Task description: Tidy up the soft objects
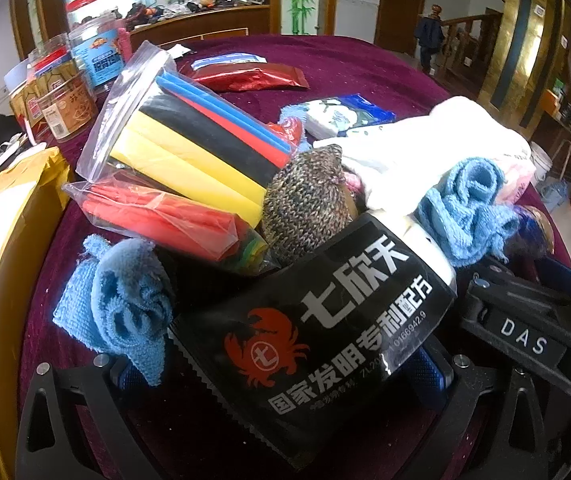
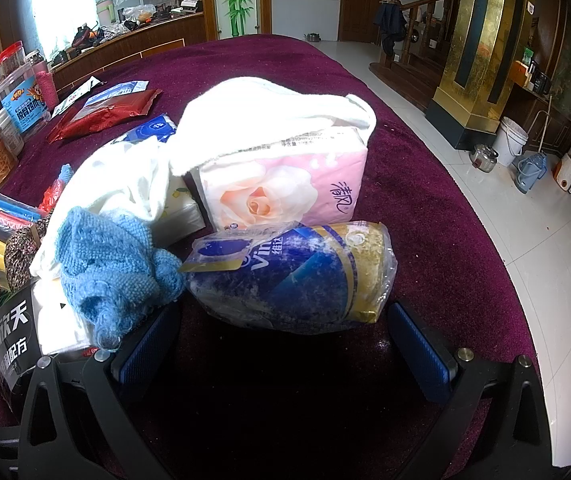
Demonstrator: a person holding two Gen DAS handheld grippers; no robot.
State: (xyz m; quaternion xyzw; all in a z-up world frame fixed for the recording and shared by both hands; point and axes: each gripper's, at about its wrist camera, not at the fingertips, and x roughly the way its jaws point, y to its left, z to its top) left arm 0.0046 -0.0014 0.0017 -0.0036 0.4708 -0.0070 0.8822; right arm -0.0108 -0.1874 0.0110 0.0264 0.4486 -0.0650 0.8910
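Soft goods are lying heaped on the counter [image 2: 325,80] with its maroon cloth, right ahead of both your tools. Your left gripper [image 1: 285,364] is holding its jaws spread with a black packet [image 1: 313,344] lying between the blue pads; whether the pads are touching it, you cannot tell from this view. Your right gripper [image 2: 283,344] is keeping its jaws spread wide, pinching nothing, and a wrapped tissue roll [image 2: 293,276] is sitting just beyond the pads.

Moving outward, a blue cloth [image 2: 113,268] is drooping against the right tool's left pad, beside the roll. Behind it a pink tissue pack [image 2: 285,188] is standing under a white towel [image 2: 269,120]. On the left side, another blue rag [image 1: 121,296] is slumping beside the black packet, with a knitted piece [image 1: 305,200] and a clear bag of coloured foam [image 1: 189,152] further back. Plastic jars [image 1: 61,92] are standing at the far edge.

Judging by looks, the roll is light and squashy, but its film wrapper is probably slippery, so you are better off taking it across the middle of its body. The cloths are limp; pinching a bunched fold should be holding better than an edge.
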